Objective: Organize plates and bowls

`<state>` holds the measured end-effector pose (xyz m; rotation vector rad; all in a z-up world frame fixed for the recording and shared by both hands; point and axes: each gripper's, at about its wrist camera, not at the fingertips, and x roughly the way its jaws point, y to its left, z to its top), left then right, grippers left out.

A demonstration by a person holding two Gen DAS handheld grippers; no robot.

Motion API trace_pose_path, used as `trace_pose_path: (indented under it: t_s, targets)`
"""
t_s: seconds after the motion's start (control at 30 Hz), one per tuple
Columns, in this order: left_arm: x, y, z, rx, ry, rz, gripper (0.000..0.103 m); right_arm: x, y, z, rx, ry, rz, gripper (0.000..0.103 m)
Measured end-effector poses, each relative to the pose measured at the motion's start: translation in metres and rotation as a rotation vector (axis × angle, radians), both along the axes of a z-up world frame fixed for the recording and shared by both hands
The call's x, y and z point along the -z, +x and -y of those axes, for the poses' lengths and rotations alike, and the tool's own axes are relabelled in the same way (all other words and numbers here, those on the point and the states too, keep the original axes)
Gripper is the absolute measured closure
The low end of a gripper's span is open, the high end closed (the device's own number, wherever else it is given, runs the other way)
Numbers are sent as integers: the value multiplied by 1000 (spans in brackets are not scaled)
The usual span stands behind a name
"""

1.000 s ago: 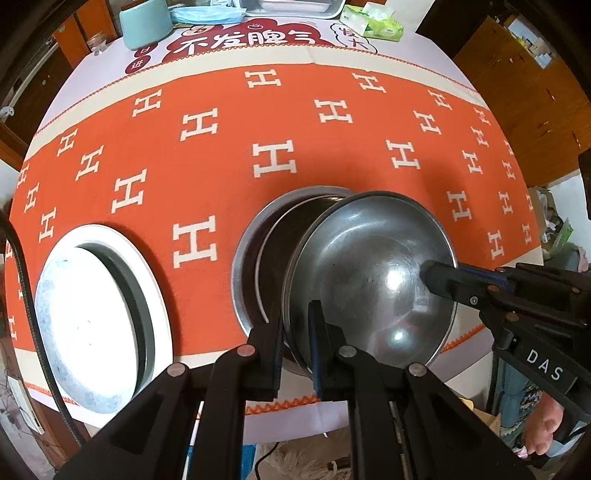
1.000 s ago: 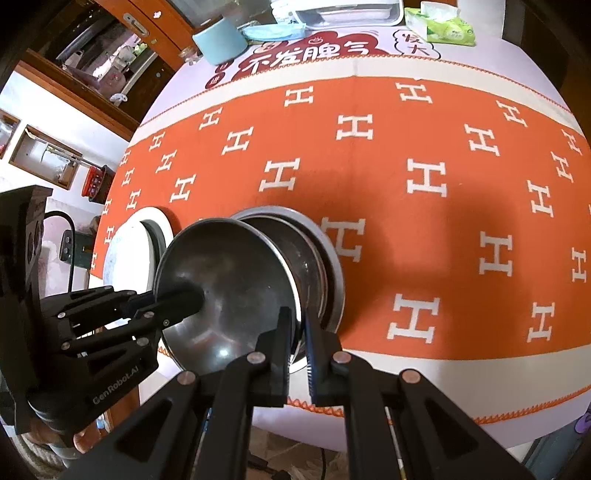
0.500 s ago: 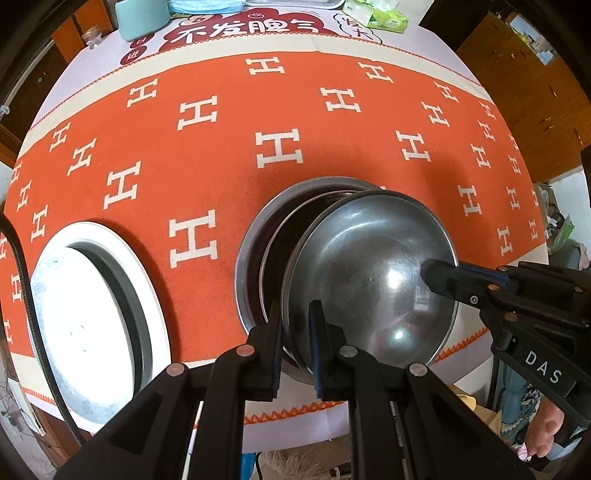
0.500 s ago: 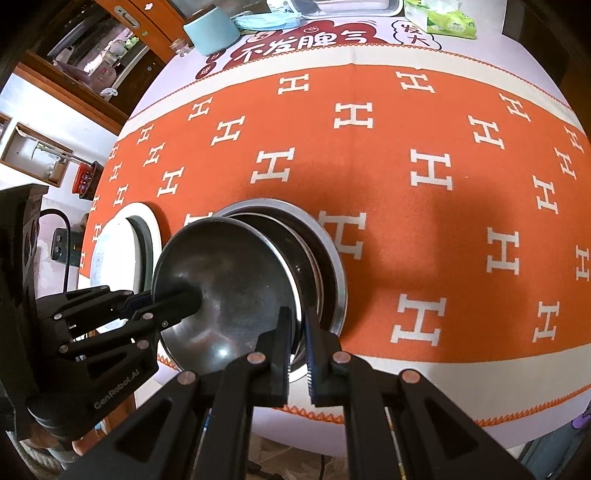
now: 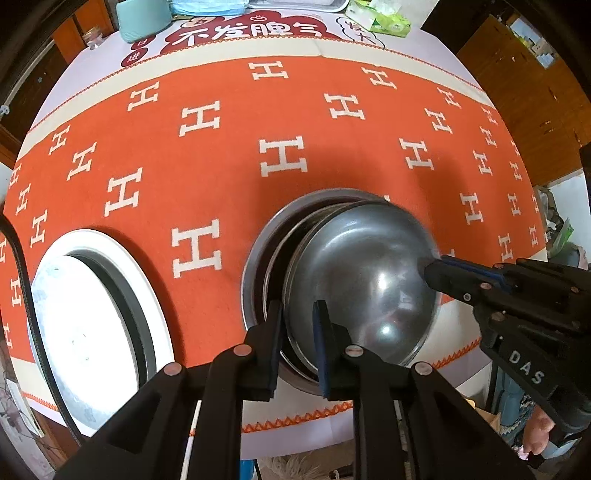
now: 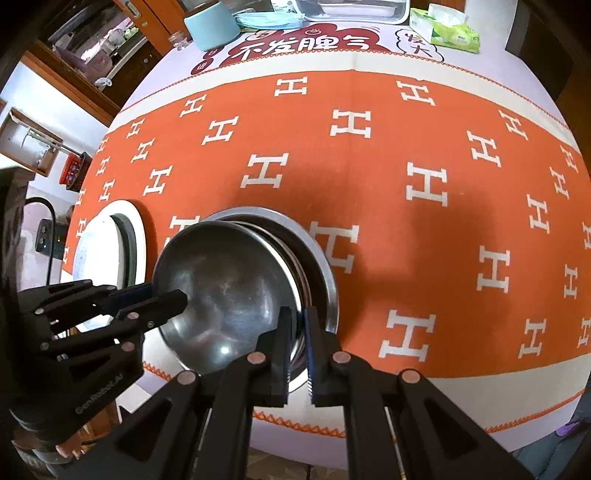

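Observation:
A steel bowl (image 5: 362, 280) (image 6: 229, 288) is tilted over a stack of steel dishes (image 5: 258, 236) (image 6: 325, 266) near the table's front edge. My left gripper (image 5: 298, 306) (image 6: 166, 295) straddles the bowl's near-left rim. Its jaws are opening, and a gap shows beside the rim. My right gripper (image 6: 297, 314) (image 5: 432, 266) is shut on the opposite rim of the same bowl. A stack of white plates (image 5: 92, 317) (image 6: 99, 251) lies to the left on the orange cloth.
At the table's far edge stand a teal cup (image 5: 142, 16), a green tissue pack (image 5: 380, 18) and a steel tray (image 6: 351, 7). Bare orange cloth (image 6: 424, 184) spreads behind and to the right of the stack. Wooden cabinets surround the table.
The left jaws have parted slightly around the bowl's rim. The bowl and both grippers have hardly shifted.

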<state>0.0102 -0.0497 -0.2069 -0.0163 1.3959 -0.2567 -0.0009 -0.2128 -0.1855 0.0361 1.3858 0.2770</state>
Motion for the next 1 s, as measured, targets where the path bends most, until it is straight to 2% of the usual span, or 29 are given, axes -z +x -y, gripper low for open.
trace_pose_path:
  t_s: [0.13,0.2,0.27,0.33,0.47,0.67,1.0]
  targets:
    - [-3,1,-1,0,0,11,85,0,0,-5,-15,-34,20,96]
    - [-5,1,-2,-4,4,18,81,0,-1,-7,-23,-49,24,93]
    - [-8,-1,-3,-10,12,34,71,0,-1,-8,-24,-38,21,86]
    - [-12,-1,-4,-11,6,46,66,-2,-2,-8,-20,-24,25,75]
    - [-21,-3,-8,-26,-8,76,39,-8,-2,-9,-15,-19,43,72]
    - [-35,-5,-11,-40,-34,106,32,-18,-5,-9,-9,-5,59,71]
    - [-64,-19,-16,-56,-29,186,30,-52,-22,4,27,25,143,71]
